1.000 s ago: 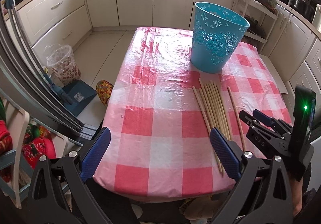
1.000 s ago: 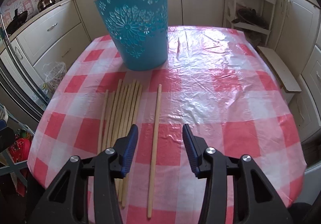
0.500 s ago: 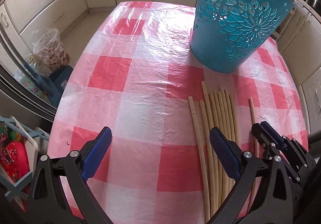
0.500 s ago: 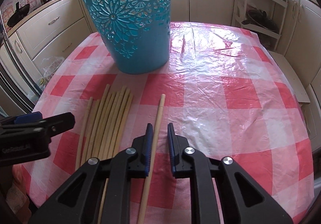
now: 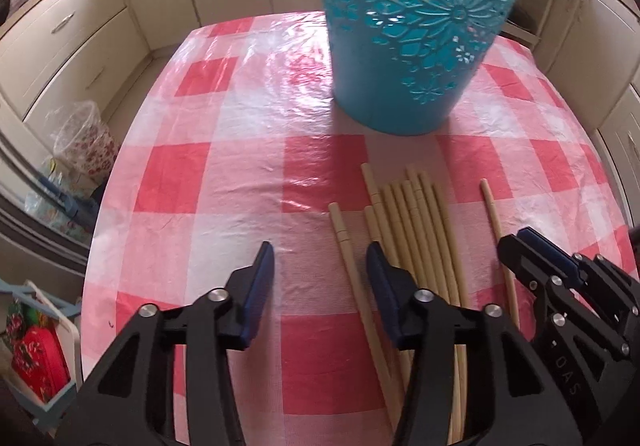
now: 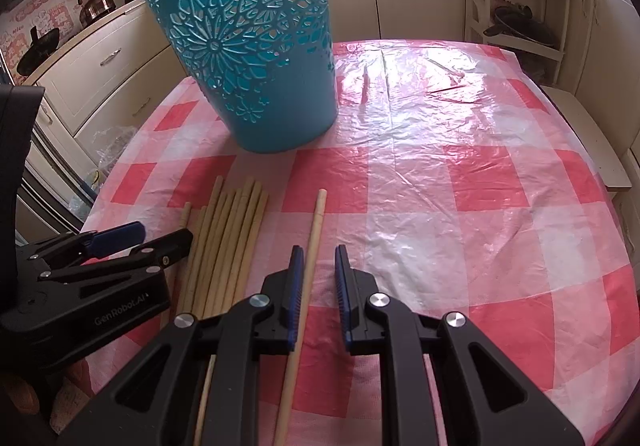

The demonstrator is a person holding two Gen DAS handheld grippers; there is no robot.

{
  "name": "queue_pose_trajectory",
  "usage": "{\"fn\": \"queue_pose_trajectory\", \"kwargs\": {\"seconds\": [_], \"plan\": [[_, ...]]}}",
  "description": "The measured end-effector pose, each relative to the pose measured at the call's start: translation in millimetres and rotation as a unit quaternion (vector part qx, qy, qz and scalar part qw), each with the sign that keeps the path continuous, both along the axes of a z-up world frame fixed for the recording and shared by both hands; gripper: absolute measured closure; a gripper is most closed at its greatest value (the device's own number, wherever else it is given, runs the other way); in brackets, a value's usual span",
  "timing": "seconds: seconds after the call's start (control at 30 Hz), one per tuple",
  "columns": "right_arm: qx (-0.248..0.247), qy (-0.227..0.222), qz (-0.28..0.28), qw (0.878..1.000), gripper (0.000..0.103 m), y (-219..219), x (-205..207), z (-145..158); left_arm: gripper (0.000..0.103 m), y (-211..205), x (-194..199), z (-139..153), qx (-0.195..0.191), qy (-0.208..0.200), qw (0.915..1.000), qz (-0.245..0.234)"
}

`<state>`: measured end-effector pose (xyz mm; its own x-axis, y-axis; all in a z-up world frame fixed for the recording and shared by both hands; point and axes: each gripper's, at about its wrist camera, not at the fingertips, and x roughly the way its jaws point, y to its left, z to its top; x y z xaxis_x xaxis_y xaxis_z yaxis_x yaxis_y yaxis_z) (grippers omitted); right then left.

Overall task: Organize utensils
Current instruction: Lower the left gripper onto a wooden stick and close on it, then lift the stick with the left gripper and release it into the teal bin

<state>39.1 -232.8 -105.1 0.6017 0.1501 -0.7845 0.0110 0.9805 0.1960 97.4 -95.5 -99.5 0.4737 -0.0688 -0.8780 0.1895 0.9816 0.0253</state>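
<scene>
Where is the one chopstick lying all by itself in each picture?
Left wrist view: the lone chopstick lies at the right, apart from the bundle of chopsticks, running under the right gripper.
Right wrist view: the lone chopstick runs up the middle, between the right gripper's fingers.
Shared landmark: the blue basket beyond the chopsticks.

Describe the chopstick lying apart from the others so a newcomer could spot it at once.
Find the blue cut-out basket on the checked tablecloth. In front of it lies a bundle of chopsticks. The lone chopstick lies to their right, a clear gap away, between the right gripper's pads.
</scene>
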Motion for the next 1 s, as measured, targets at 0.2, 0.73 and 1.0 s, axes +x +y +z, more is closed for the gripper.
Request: {"fn": "queue_pose_trajectory", "kwargs": {"seconds": [0.2,0.73,1.0], "plan": [[0.009,0.001,-0.004,1.0,0.086,-2,0,-1,0.088,0,4,2,-0.01,0.005,0.9948,-0.101],[0.019,0.0,-0.007,1.0,0.086,-5,-1,-2,0.095,-3,4,5,0.076,0.035,0.9823,-0.168],[0.017,-0.001,-0.005,1.0,0.082,-3,0,-2,0.099,-9,3,4,0.103,0.017,0.9805,-0.166]]}}
